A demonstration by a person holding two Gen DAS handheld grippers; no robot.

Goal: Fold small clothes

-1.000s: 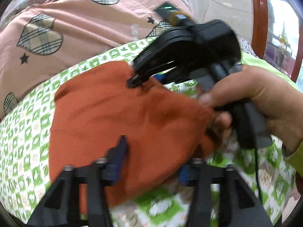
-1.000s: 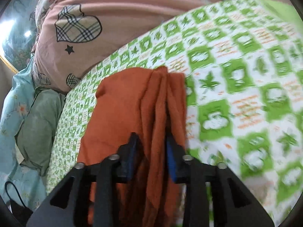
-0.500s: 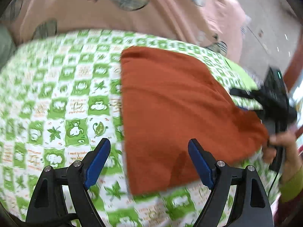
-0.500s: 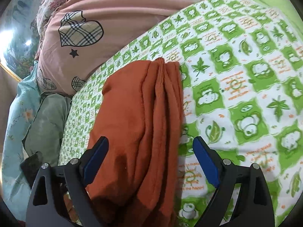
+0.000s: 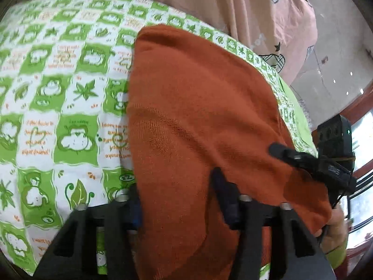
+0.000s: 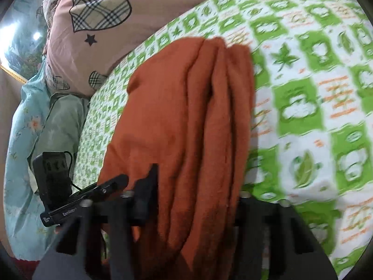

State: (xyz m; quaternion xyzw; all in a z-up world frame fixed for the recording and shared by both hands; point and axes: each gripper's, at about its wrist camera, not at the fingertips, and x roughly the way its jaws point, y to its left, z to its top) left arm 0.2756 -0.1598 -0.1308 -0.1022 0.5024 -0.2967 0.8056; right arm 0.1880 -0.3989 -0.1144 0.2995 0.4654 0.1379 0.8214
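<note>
Both grippers close on the near edge of a rust-orange knitted garment (image 5: 198, 116) lying partly folded on a green-and-white checked bedsheet printed with leaves and cartoon figures (image 5: 58, 88). Half a second ago each gripper stood wide open above the cloth; now the left gripper (image 5: 179, 200) has dropped low over one near corner, its jaws narrowing with a bunch of the orange knit between them. The right gripper (image 6: 193, 198) does the same at the other corner, its jaws drawing in around several stacked layers of the fabric. Whether the pads already press firmly cannot be told from either view, since cloth hides the blue pads.

The garment itself has barely shifted: it rests near the bed's edge, its far end pointing toward a pink quilt with plaid hearts (image 6: 98, 16), its right side gathered in long parallel ridges. In the left view the right gripper's black body and the person's hand (image 5: 335, 224) show at the cloth's corner.

The renewed two-corner hold suggests another fold is about to start, likely carrying the near edge over toward the far one.
</note>
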